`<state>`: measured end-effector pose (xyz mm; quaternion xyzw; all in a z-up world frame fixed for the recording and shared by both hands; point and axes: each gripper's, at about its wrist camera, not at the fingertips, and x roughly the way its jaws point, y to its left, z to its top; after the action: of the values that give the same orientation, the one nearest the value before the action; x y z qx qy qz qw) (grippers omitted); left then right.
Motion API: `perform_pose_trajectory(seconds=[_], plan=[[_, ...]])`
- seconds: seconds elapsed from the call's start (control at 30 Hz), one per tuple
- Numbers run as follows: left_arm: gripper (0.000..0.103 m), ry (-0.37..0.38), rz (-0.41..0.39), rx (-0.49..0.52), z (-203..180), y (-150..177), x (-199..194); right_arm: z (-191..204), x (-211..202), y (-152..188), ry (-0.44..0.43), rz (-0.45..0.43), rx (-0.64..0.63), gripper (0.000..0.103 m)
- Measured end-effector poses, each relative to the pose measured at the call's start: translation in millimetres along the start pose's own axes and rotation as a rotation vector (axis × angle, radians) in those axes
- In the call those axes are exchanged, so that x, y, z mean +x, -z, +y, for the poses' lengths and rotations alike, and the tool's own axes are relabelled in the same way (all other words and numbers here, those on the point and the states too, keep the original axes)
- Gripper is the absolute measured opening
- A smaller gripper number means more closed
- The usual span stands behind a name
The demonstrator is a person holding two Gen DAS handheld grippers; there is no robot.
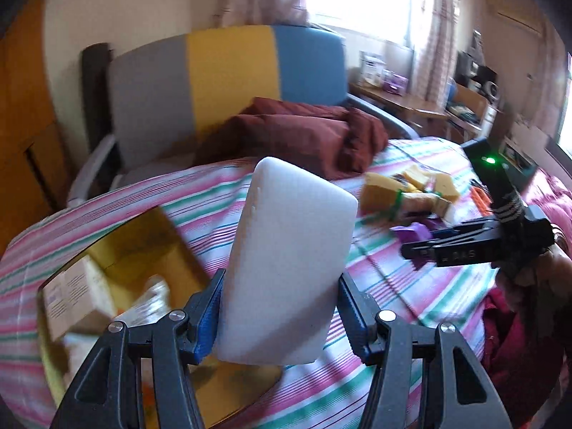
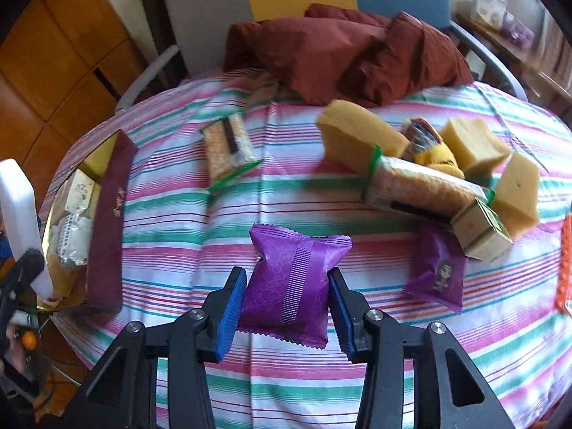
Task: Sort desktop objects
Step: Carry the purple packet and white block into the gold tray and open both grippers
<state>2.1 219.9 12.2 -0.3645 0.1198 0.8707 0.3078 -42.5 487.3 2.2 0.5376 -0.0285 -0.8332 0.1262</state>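
Observation:
My left gripper point(image 1: 280, 307) is shut on a white foam block point(image 1: 289, 257) and holds it upright above the gold-lined box point(image 1: 136, 246) at the table's left edge. The block also shows in the right wrist view point(image 2: 18, 211). My right gripper point(image 2: 287, 304) is shut on a purple snack packet point(image 2: 289, 286) just above the striped tablecloth point(image 2: 171, 214). In the left wrist view the right gripper point(image 1: 422, 246) reaches in from the right with the purple packet point(image 1: 411, 232).
The box point(image 2: 107, 228) has a maroon wall and holds wrapped packets. Yellow sponges point(image 2: 357, 132), cracker packs point(image 2: 425, 186), a small carton point(image 2: 482, 228), a second purple packet point(image 2: 438, 268) and an orange item point(image 2: 565, 264) lie right. Another cracker pack point(image 2: 228, 150) lies mid-table. A dark red cloth point(image 2: 339, 50) and chair stand behind.

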Motion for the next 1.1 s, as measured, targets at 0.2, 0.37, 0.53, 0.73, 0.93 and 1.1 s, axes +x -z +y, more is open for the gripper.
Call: perform_pose_trajectory(seconds=[0.2,0.37,0.53,0.73,0.93,1.1], plan=[[0.059,-0.079,-0.012,-0.145,53,20,-20,34,0,-4,-0.039,-0.015,-0.029,0.046],[0.059,-0.146,-0.017,-0.260,99,42,-32,98,-9,-10,-0.132,-0.068,-0.093,0.046],[0.059,-0.211,-0.018,-0.353,138,64,-41,169,-9,-16,-0.244,-0.094,-0.187,0.046],[0.060,-0.264,-0.008,-0.436,175,82,-47,229,8,-14,-0.307,-0.060,-0.261,0.046],[0.062,-0.288,0.030,-0.485,195,91,-37,251,22,-9,-0.295,-0.035,-0.262,0.048],[0.065,-0.297,0.057,-0.512,198,96,-29,247,30,-6,-0.298,-0.007,-0.209,0.062]])
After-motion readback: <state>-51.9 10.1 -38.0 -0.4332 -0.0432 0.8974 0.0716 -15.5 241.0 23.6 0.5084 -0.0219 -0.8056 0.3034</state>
